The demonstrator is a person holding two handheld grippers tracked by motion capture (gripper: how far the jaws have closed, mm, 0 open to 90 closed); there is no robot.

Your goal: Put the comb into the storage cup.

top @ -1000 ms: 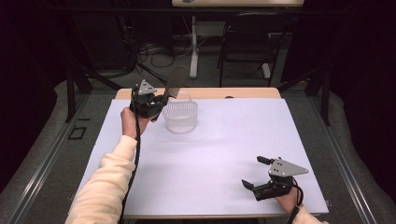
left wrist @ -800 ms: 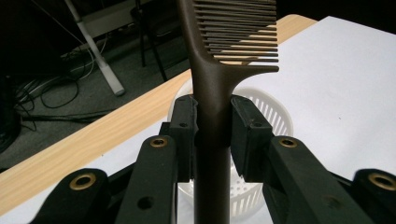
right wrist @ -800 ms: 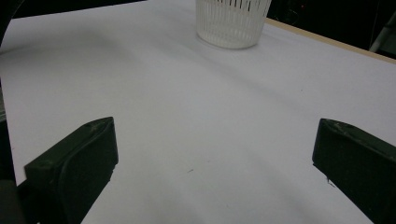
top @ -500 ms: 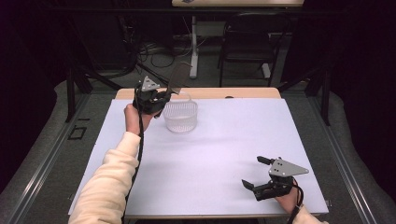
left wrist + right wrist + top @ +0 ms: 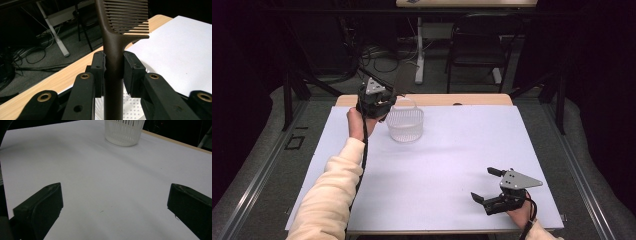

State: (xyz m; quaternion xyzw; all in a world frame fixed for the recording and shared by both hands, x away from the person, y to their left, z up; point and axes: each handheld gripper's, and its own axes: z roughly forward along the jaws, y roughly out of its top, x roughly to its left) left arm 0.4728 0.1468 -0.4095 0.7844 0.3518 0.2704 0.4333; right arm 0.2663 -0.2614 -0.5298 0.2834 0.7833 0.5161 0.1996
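Two grippers are at work over the white table [image 5: 452, 165], and just one carries anything. Toward the upper left of the high view, the left gripper [image 5: 382, 102] has its jaws closed on the handle of a dark brown comb [image 5: 113, 50], raised beside the rim of a white basket [image 5: 405, 125]. In the left gripper view the pads pinch the handle from both sides, just below where the teeth begin, and the basket's perforated floor [image 5: 131, 106] shows directly beneath. That placement suggests the comb is being held over the basket so it can go in handle first; gripping low on the shaft leaves the toothed end free and keeps the pads off the thin teeth.

Its long axis runs along the line of the jaws, up the middle of that view, with the toothed head at the top of the frame and the teeth branching toward the right.

At the lower right of the high view the right gripper [image 5: 490, 186] rests near the table's near edge, jaws spread wide with nothing between them, apparently parked clear of the basket [image 5: 124, 131].
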